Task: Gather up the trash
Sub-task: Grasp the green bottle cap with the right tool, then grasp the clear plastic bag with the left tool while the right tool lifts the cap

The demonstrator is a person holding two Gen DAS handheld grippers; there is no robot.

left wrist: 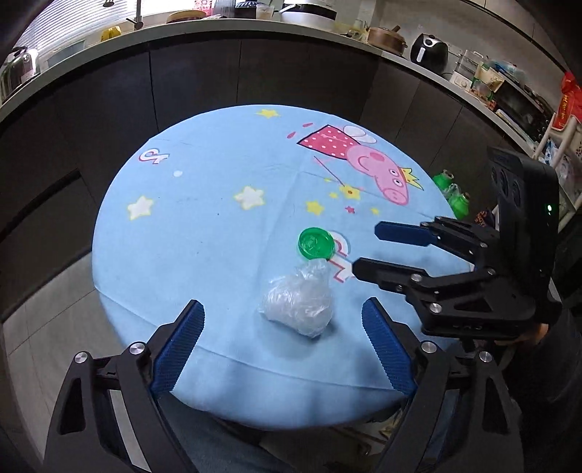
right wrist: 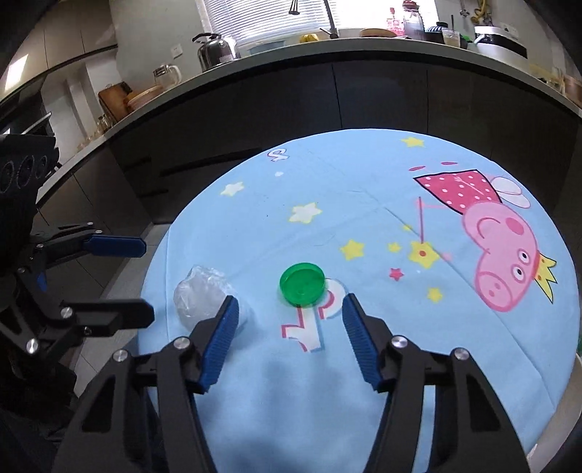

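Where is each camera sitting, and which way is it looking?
Left wrist view: sits on the left gripper, looks along its open fingers at the crumpled plastic bag; the right gripper shows at right.
Right wrist view: sits on the right gripper, looks along its open fingers at the green lid; the left gripper shows at left.
Both share the bag, the lid, the blue tablecloth and the kitchen counter behind.

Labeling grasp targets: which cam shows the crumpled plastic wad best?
Left wrist. The crumpled plastic wad lies whole and unblocked between the open left gripper fingers. In the right wrist view it sits off to the left, partly hidden behind one blue finger pad of the right gripper.
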